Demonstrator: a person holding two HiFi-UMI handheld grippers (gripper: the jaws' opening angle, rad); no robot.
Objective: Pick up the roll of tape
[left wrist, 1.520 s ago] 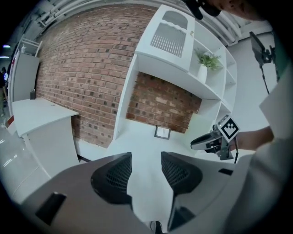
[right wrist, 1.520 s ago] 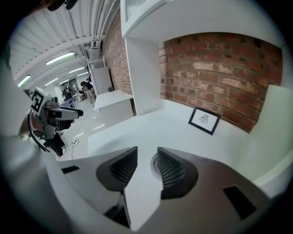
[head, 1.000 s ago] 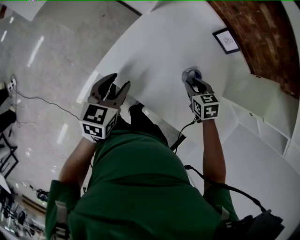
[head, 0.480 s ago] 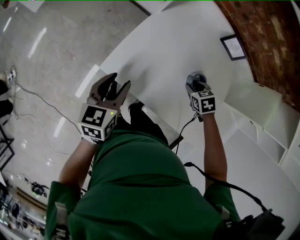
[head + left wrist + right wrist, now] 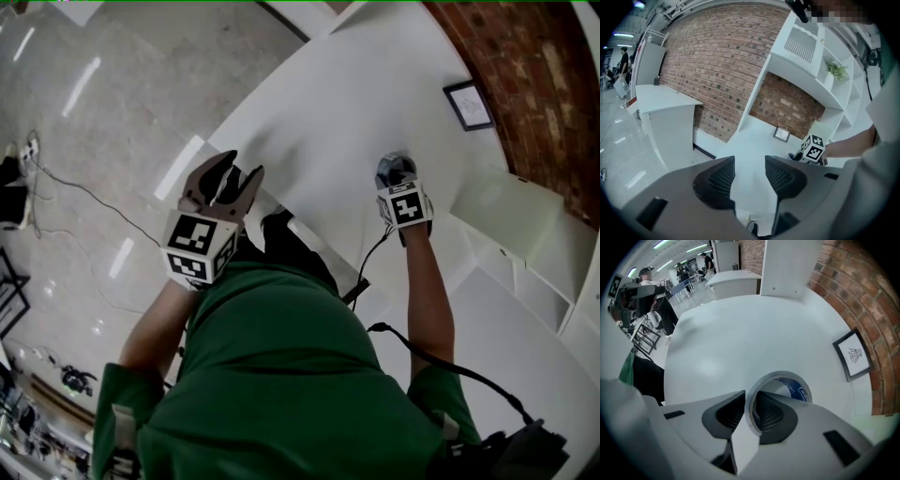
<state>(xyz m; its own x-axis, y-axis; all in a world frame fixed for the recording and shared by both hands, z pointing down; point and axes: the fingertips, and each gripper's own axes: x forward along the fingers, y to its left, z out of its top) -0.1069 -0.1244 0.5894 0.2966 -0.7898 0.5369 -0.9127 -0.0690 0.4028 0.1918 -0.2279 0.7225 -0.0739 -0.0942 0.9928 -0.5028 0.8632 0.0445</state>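
Note:
The roll of tape (image 5: 802, 391), a grey ring with a blue label inside, lies flat on the white table (image 5: 328, 103). My right gripper (image 5: 751, 401) points straight down onto it, one jaw outside the ring and the other inside. Its jaws are closing, with the roll's near wall caught between the pads. In the head view the roll (image 5: 395, 165) peeks out just beyond the right gripper (image 5: 397, 178). My left gripper (image 5: 236, 173) hovers at the table's near edge, open and empty; the left gripper view shows only table between its jaws (image 5: 750, 164).
A small framed picture (image 5: 469, 105) leans against the brick wall behind the roll. White shelving (image 5: 525, 234) stands to the right of the table. The shiny floor with a cable (image 5: 84, 197) lies to the left.
My right gripper has come down over the roll and its jaws have narrowed onto the ring's wall. The left gripper has barely shifted.

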